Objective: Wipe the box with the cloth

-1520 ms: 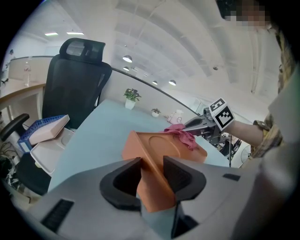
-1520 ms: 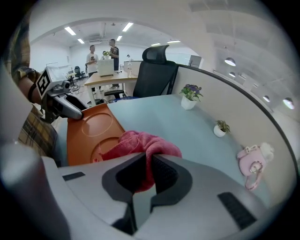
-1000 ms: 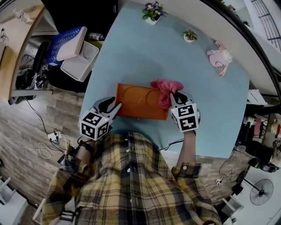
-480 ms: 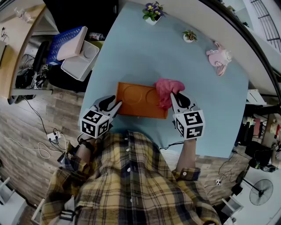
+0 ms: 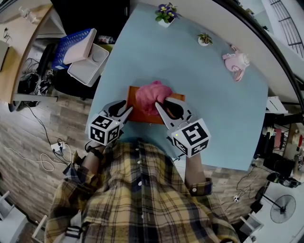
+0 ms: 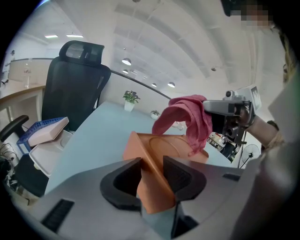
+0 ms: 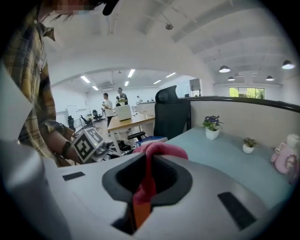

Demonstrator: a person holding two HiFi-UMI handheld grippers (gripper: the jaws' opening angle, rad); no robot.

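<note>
The orange box lies flat on the light blue table, close to my body. My left gripper is shut on the box's near left corner; in the left gripper view the orange edge sits pinched between the dark pads. My right gripper is shut on the pink cloth, which hangs bunched over the middle of the box. In the right gripper view the cloth runs as a strip between the jaws, with orange box below. In the left gripper view the cloth dangles above the box.
At the table's far edge stand a purple flower pot, a small plant and a pink plush toy. Left of the table are a blue basket, a white bin and a black office chair.
My right gripper has carried the cloth leftward and upward, from the box's right end to above its middle. The left gripper and the box have stayed put.
</note>
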